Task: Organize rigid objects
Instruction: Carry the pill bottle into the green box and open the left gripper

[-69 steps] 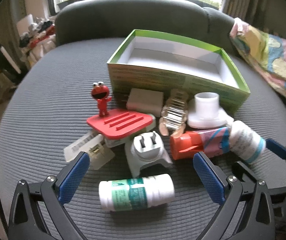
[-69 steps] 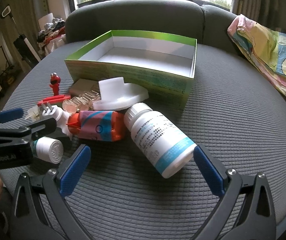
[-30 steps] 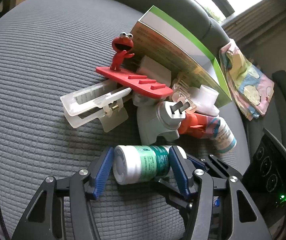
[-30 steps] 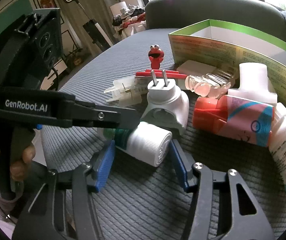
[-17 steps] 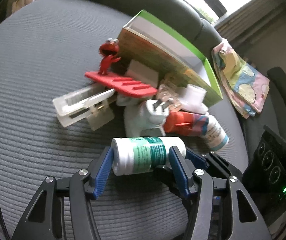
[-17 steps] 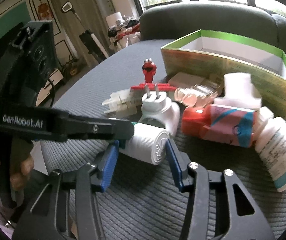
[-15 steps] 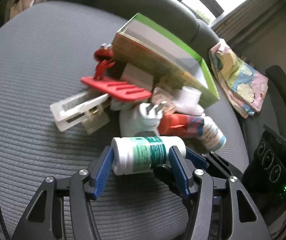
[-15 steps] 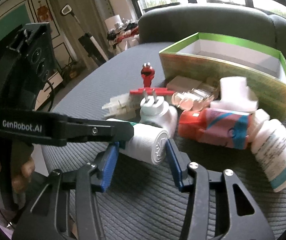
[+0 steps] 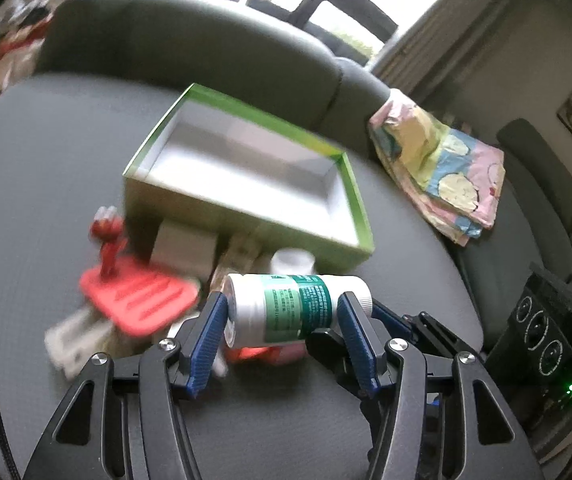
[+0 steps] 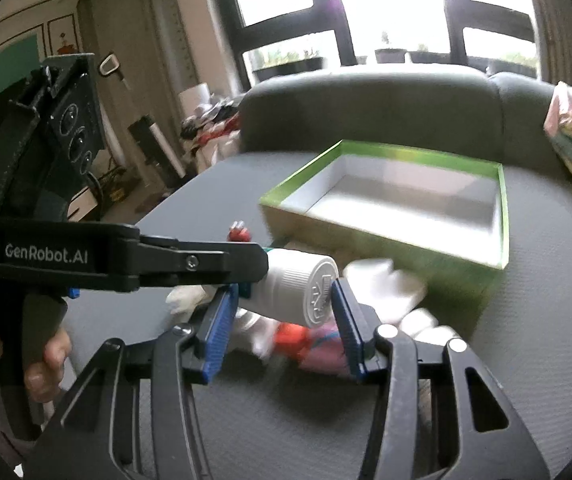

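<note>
- Grey ribbed sofa cushion (image 9: 45, 168) carries everything, with tall windows (image 10: 386, 12) bright behind the backrest.
- We take the green-rimmed cardboard box (image 9: 245, 176) as our landmark; it lies open, its white inside showing.
- We pinch a white pill bottle with a green label (image 9: 290, 308) in our left gripper (image 9: 281, 320), the blue pads pressing on its base and its cap end; it hangs above the cushion, in front of the box's near wall.
- Our right gripper (image 10: 281, 312) squeezes the same bottle across its ribbed white cap (image 10: 310, 292); its jaws have just been closing, with the cap between them.
- In the right wrist view, a hand (image 10: 45, 364) grasps the left gripper's black handle, well to the left of the box.
- A red Elmo soap dish (image 9: 133, 288) lies blurred, left of the box's near corner.
- A white charger block (image 9: 183, 248) rests against the box's near wall.
- An orange and pink item (image 10: 318, 340) lies below the bottle, too blurred for us to name.
- A pastel patterned cloth (image 9: 442, 168) is draped to the right of the box, apart from it.
</note>
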`<control>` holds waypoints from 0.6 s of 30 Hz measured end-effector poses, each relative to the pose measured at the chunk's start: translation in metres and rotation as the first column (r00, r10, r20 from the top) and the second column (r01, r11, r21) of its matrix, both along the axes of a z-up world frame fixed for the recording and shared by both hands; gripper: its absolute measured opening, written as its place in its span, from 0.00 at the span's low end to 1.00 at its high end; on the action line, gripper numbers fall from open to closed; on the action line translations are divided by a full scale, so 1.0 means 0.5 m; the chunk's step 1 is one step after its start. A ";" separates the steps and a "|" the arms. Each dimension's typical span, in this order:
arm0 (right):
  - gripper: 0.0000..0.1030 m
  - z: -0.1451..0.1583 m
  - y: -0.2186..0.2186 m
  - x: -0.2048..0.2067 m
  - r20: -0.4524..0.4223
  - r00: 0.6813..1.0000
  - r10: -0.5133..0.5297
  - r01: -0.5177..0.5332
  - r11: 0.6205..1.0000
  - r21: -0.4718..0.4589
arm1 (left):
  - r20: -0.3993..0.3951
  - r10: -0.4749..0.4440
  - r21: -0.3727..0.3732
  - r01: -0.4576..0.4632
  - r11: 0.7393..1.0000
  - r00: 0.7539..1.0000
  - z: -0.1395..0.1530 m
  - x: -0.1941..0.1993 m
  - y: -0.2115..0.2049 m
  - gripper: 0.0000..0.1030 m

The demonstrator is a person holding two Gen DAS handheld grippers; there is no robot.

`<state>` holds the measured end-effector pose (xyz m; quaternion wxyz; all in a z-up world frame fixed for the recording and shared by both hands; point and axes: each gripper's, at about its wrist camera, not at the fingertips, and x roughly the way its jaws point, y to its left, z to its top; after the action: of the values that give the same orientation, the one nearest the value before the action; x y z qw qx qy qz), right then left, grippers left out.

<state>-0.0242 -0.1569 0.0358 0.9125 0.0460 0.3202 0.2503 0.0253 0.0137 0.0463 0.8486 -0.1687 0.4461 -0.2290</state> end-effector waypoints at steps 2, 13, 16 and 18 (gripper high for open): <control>0.46 0.019 -0.014 0.032 0.012 1.000 -0.014 0.014 1.000 -0.002 | 0.029 -0.012 0.009 0.012 1.000 1.000 0.018 0.027 -0.015 0.56; 0.46 0.039 -0.035 0.214 0.021 0.998 -0.061 0.061 0.998 -0.019 | 0.097 -0.023 -0.014 0.025 1.000 0.995 0.026 0.200 -0.042 0.56; 0.46 0.012 -0.036 0.247 -0.001 0.997 -0.078 0.078 0.997 -0.025 | 0.075 -0.024 -0.018 0.026 0.999 0.997 -0.002 0.232 -0.047 0.56; 0.46 -0.005 -0.041 0.264 -0.028 0.996 -0.087 0.087 0.996 -0.013 | 0.071 -0.025 -0.002 0.025 1.000 0.997 -0.018 0.245 -0.053 0.56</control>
<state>0.1079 -0.1773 0.0332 0.9181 0.0582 0.3325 0.2078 0.1476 -0.0129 0.0375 0.8607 -0.1561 0.4175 -0.2460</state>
